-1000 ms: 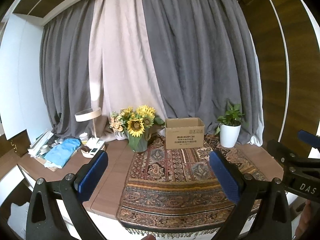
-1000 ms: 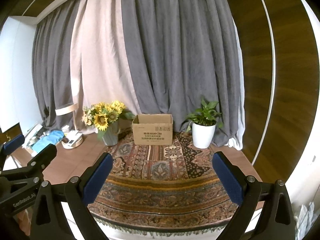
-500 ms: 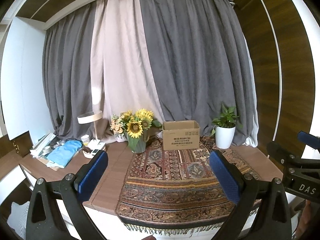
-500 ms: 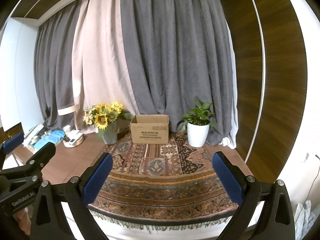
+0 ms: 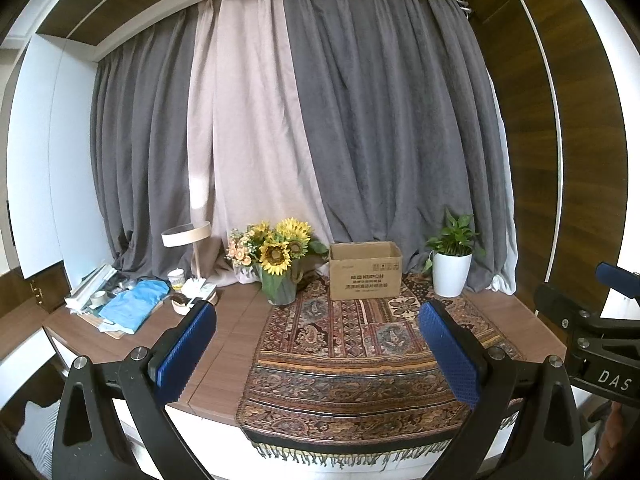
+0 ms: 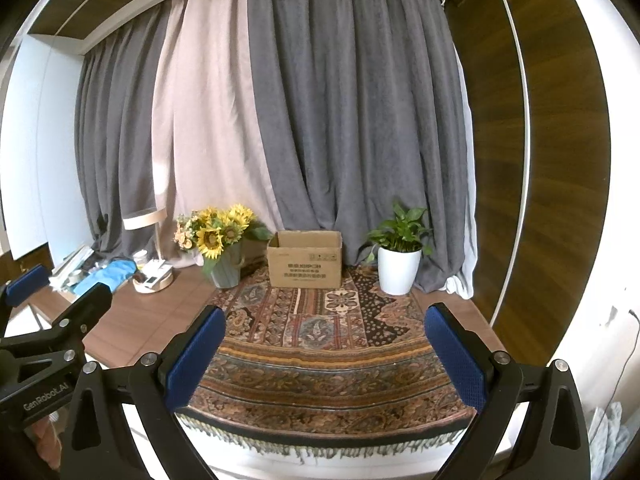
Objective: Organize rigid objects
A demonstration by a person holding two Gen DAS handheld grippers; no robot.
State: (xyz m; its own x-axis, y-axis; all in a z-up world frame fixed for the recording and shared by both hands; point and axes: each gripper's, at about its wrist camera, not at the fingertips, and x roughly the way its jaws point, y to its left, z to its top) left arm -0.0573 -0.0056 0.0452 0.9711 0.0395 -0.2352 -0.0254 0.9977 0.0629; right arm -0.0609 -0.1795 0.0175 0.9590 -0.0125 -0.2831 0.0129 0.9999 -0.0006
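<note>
An open cardboard box (image 5: 365, 270) (image 6: 306, 259) stands at the back of a patterned rug (image 5: 360, 352) (image 6: 320, 340) on a wooden table. My left gripper (image 5: 318, 346) is open and empty, held in front of the table's near edge. My right gripper (image 6: 326, 350) is open and empty too, also short of the table. Small items lie at the table's left end: a blue cloth (image 5: 134, 304), a tape roll (image 5: 97, 298), a small jar (image 5: 176, 279) and a round tray with a remote (image 5: 192, 300). The box's inside is hidden.
A vase of sunflowers (image 5: 280, 268) (image 6: 220, 248) stands left of the box, a white potted plant (image 5: 452, 270) (image 6: 398, 266) right of it. A desk lamp (image 5: 188, 240) stands at the left. Curtains hang behind; a wooden wall panel (image 6: 540, 200) is at the right.
Both grippers have pulled back and up from the table; the table, box and plants look smaller and farther away. Both stay open.
</note>
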